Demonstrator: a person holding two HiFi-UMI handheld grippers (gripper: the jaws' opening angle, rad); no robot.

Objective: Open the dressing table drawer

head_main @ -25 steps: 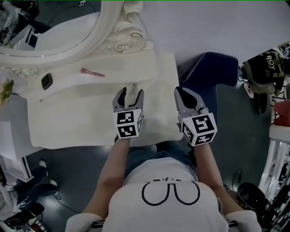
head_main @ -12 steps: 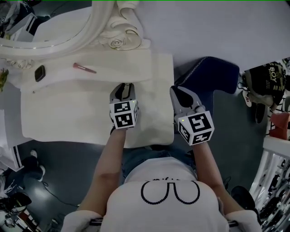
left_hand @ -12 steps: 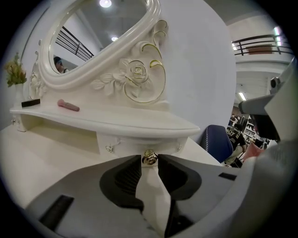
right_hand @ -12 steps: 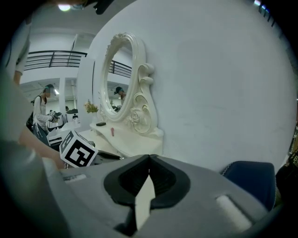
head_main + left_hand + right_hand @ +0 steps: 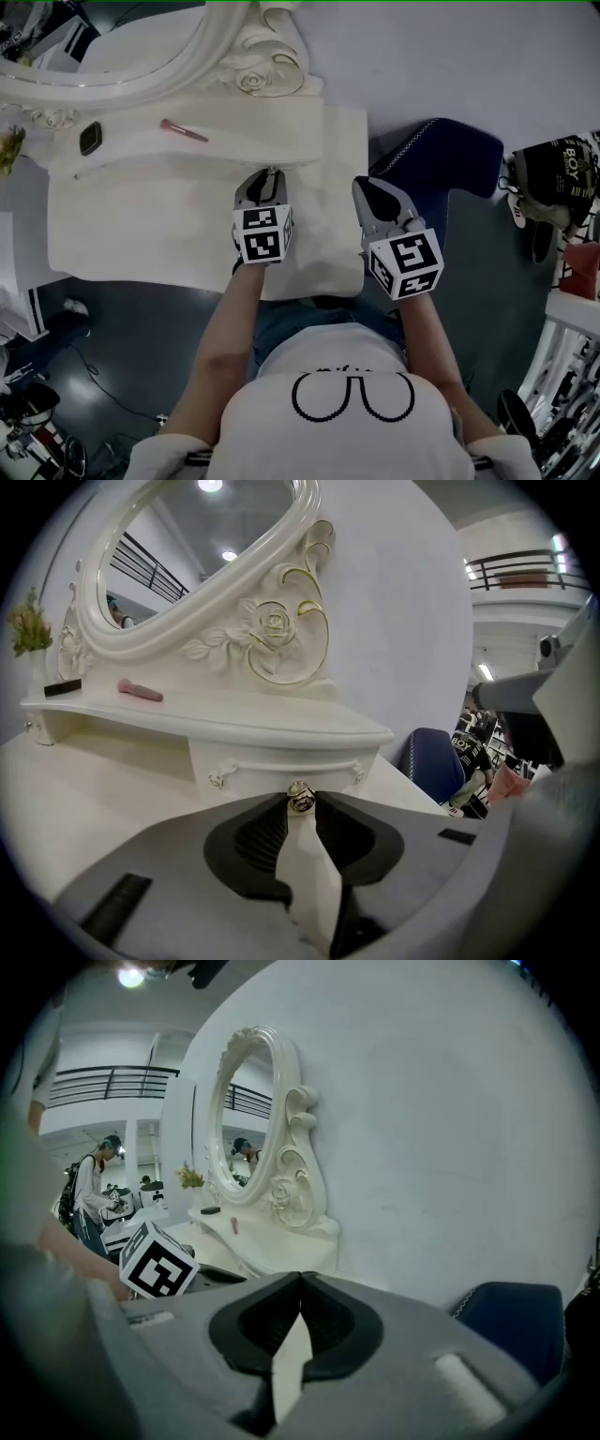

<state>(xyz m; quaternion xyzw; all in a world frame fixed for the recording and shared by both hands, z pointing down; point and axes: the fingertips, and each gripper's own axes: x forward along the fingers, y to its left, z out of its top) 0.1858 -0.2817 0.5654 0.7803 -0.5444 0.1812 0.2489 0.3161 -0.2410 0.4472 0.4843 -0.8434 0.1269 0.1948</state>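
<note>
The white dressing table (image 5: 141, 225) has a small drawer (image 5: 281, 763) under its raised shelf, with a round metal knob (image 5: 300, 798) at the middle of the drawer front. My left gripper (image 5: 300, 801) points at that drawer, its jaws closing, and the knob sits between the fingertips with the pads against it. In the head view the left gripper (image 5: 265, 178) reaches the shelf's front edge. My right gripper (image 5: 375, 199) hovers at the table's right edge, shut on nothing, its tips meeting in the right gripper view (image 5: 300, 1279).
An oval mirror (image 5: 122, 47) with a carved rose frame stands at the back. On the shelf lie a pink stick (image 5: 184, 130) and a small black object (image 5: 90, 138). A blue chair (image 5: 436, 155) stands right of the table, and a black bag (image 5: 562, 164) farther right.
My left gripper moved forward and down to the drawer front, and its wide jaws narrowed round the knob. The right gripper stayed about where it was.
</note>
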